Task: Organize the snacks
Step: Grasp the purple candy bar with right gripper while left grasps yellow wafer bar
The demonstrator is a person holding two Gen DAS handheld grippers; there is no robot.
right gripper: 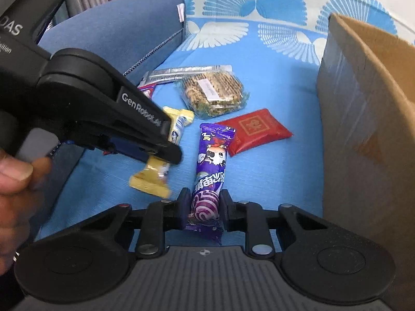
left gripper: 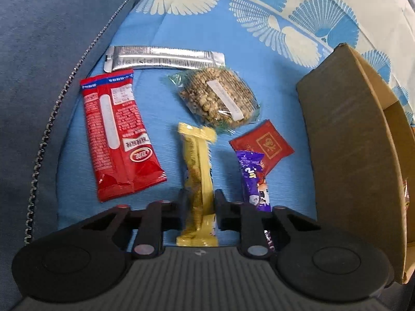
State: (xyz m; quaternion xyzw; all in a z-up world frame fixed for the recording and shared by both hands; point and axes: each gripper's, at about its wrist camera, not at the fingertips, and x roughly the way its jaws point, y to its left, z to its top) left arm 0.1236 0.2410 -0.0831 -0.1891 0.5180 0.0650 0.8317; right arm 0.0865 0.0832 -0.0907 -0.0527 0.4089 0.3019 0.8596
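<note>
6 snack packets lie on a blue patterned cloth (left gripper: 166, 39) beside a brown cardboard box (left gripper: 347, 140). The left tongs (left gripper: 198, 208) are pinching the yellow bar (left gripper: 197, 178) near its lower end, both pads pressed against its sides; the bar runs lengthwise away from the camera. The right tongs (right gripper: 203, 208) are pinching the purple candy packet (right gripper: 211, 165) at its near end, the packet likewise pointing straight ahead. In the right wrist view the left tongs' black body comes in from the upper left, held by a hand (right gripper: 15, 181), with the yellow bar clamped at its tip and looking tilted, though whether it is off the cloth I cannot tell.

Just beyond the purple candy packet sits a red sachet (left gripper: 264, 146) with a gold square emblem, its corner overlapped by the packet's far end in the left wrist view. Farther back is a clear-wrapped nut cake (left gripper: 220, 96), and behind that a long silver stick packet (left gripper: 163, 58) lying crosswise. A large red packet (left gripper: 116, 137) lies to the left of the yellow bar, face down with its printed back showing. A blue cushion with a zip edge (left gripper: 39, 77) borders the cloth on the left. The box stands at the right edge, its open flap up; something is just visible inside but too little to name.
</note>
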